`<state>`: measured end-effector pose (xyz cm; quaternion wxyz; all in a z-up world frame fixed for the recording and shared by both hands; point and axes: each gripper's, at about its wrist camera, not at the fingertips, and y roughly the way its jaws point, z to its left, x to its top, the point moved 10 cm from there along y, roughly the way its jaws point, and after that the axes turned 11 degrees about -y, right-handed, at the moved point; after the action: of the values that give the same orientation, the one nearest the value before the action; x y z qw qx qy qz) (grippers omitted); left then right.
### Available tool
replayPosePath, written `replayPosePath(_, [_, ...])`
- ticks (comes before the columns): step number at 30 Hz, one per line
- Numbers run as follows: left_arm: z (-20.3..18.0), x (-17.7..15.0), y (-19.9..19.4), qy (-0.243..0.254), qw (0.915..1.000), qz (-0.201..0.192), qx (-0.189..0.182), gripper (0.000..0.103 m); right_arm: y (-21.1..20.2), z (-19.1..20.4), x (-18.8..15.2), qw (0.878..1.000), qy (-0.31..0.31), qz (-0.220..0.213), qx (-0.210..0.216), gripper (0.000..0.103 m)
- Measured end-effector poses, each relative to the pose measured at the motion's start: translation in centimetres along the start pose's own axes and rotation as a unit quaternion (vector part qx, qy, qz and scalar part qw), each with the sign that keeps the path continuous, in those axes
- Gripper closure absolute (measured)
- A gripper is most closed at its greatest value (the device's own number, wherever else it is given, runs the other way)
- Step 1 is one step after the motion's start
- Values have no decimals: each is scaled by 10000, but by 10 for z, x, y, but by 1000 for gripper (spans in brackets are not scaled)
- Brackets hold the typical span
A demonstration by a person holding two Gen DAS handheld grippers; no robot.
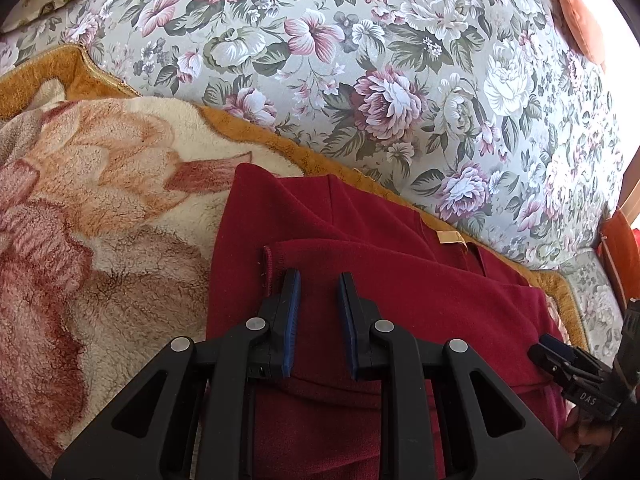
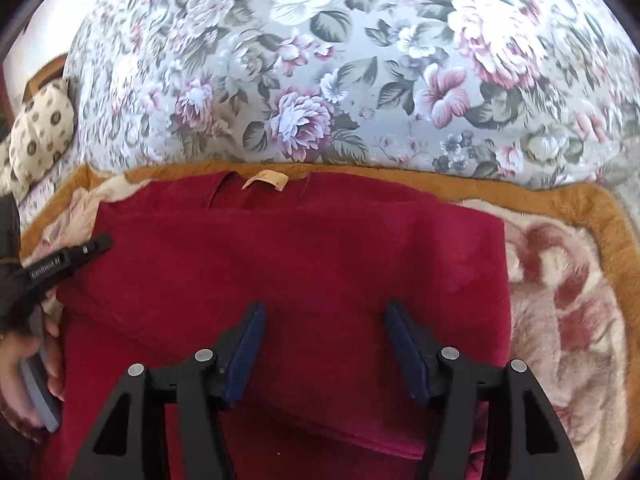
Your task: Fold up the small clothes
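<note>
A dark red garment (image 1: 360, 288) lies flat on a fleece blanket, with a tan neck label (image 1: 450, 237) at its far edge. A folded sleeve or flap crosses its top in the left wrist view. My left gripper (image 1: 319, 280) is open above the garment's left part, jaws a small gap apart, nothing between them. In the right wrist view the garment (image 2: 300, 248) and label (image 2: 266, 179) show too. My right gripper (image 2: 326, 310) is wide open above the garment's near middle, empty. The right gripper shows at the right edge of the left view (image 1: 560, 356), the left gripper at the left edge of the right view (image 2: 76, 258).
The cream, pink and orange fleece blanket (image 1: 100, 200) covers the seat. A floral sofa back (image 1: 360, 60) rises behind it. A patterned cushion (image 2: 36, 136) sits at the left, an orange cushion (image 1: 580, 20) at the far right.
</note>
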<state>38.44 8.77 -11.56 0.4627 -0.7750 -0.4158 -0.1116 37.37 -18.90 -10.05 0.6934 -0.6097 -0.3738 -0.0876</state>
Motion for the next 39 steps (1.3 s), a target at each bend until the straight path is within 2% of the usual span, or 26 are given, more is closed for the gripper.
replayPosePath(3, [1, 0, 0, -123, 9998, 63, -126, 85, -18, 2, -1, 9996, -92, 177, -203, 43])
replayPosePath(5, [1, 1, 1, -152, 9998, 116, -103, 85, -39, 1, -1, 9996, -27, -196, -201, 42])
replayPosePath(6, [-1, 1, 1, -104, 9998, 170, -19, 85, -44, 0, -4, 9994, 28, -265, -216, 37])
replayPosePath(7, [-3, 1, 0, -2, 9995, 285, 97, 85, -40, -3, -15, 9996, 57, -48, -273, 37])
replayPosePath(9, [-6, 2, -10, 66, 9985, 449, 321, 85, -15, -7, -44, 9965, 198, 760, -283, 37])
replayPosePath(10, [-8, 4, -21, 44, 9983, 477, 332, 85, -26, -9, -38, 9984, 199, 400, -337, 37])
replayPosePath(13, [-16, 8, -70, 345, 9988, 344, -13, 84, -54, -12, -34, 9988, 356, 217, -268, 38])
replayPosePath(15, [-6, 2, -104, 524, 9984, 179, 76, 67, -93, -13, -32, 9988, 384, -243, -159, 38])
replayPosePath(16, [2, -5, -125, 638, 9978, 108, 154, 47, -113, -13, -33, 9983, 345, -444, -158, 38])
replayPosePath(17, [12, -17, -146, 729, 9972, 73, 179, 35, -141, -11, -41, 9972, 281, -683, -90, 38])
replayPosePath(18, [17, -27, -159, 773, 9969, 106, 132, 35, -162, -6, -50, 9963, 228, -824, 29, 38])
replayPosePath(20, [31, -63, -185, 851, 9954, 449, -29, 35, -192, 3, -75, 9955, 208, -882, 266, 38])
replayPosePath(23, [51, -121, -210, 783, 9915, 1025, -165, 35, -225, 24, -135, 9951, 409, -683, 591, 38])
replayPosePath(24, [57, -143, -219, 711, 9894, 1249, -230, 35, -231, 29, -150, 9950, 446, -626, 631, 38])
replayPosePath(27, [58, -183, -239, 609, 9858, 1510, -404, 35, -241, 47, -203, 9937, 687, -370, 806, 38])
replayPosePath(29, [56, -201, -249, 620, 9846, 1562, -476, 35, -246, 49, -227, 9906, 1015, -322, 862, 38])
replayPosePath(31, [50, -221, -250, 643, 9798, 1761, -704, 35, -245, 50, -243, 9859, 1334, -319, 956, 38])
replayPosePath(35, [44, -232, -245, 691, 9758, 1900, -830, 35, -229, 60, -263, 9754, 1763, -35, 1325, 38])
replayPosePath(37, [43, -227, -240, 511, 9756, 1894, -983, 35, -221, 66, -266, 9741, 1783, 13, 1387, 38])
replayPosePath(39, [45, -228, -231, 193, 9710, 2073, -1171, 35, -214, 68, -266, 9706, 1893, -35, 1486, 38])
